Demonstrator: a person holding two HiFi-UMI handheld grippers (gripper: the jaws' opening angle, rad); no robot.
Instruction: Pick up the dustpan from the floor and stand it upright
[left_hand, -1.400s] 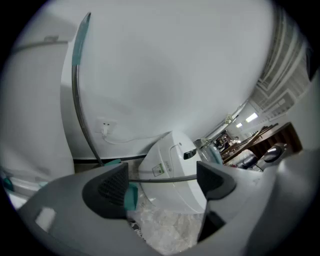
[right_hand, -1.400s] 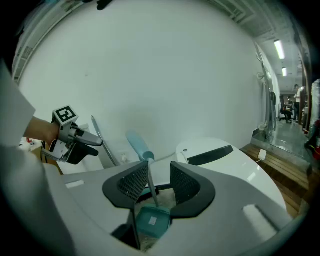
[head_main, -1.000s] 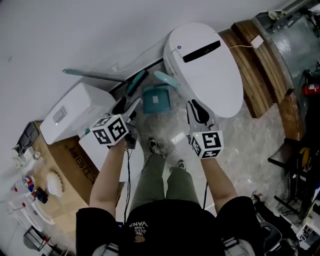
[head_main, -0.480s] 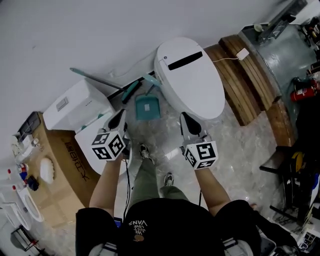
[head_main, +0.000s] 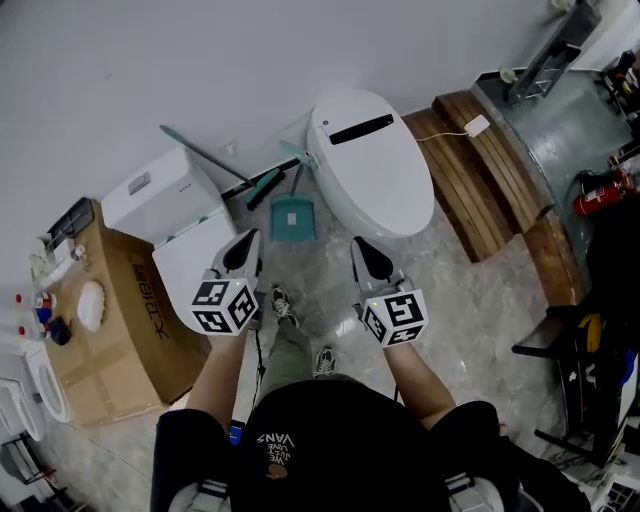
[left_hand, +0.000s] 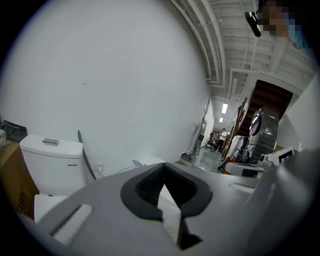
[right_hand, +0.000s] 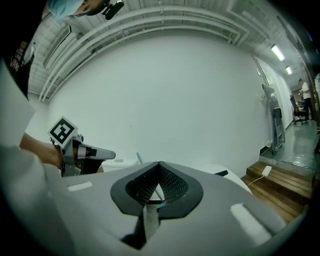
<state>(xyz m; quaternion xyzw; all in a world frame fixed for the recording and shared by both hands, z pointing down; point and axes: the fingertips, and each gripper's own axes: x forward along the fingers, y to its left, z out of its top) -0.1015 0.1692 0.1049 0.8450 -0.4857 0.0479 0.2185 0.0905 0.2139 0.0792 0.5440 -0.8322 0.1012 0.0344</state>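
The teal dustpan (head_main: 292, 218) stands upright on the floor by the wall, between the toilet tank and the toilet bowl. Its handle (head_main: 296, 157) rises toward the wall. My left gripper (head_main: 247, 244) hangs in the air well short of it, its jaws having just closed with nothing between them. My right gripper (head_main: 361, 250) is level with it on the other side, shut and empty too. In the left gripper view the jaws (left_hand: 162, 169) meet at the tips. The right gripper's jaws (right_hand: 159, 165) also meet in its own view, where the left gripper (right_hand: 80, 150) shows to the side.
A white toilet tank (head_main: 160, 195) stands at left, with a cardboard box (head_main: 115, 320) beside it. A white toilet bowl with its lid down (head_main: 365, 165) is at right. A teal-handled broom (head_main: 205, 158) leans at the wall. Wooden steps (head_main: 490, 170) lie far right. My shoes (head_main: 283, 305) are below.
Both grippers have drawn back and up from the dustpan, which stays standing by the wall. The left gripper's jaws, open a second ago, are now shut.
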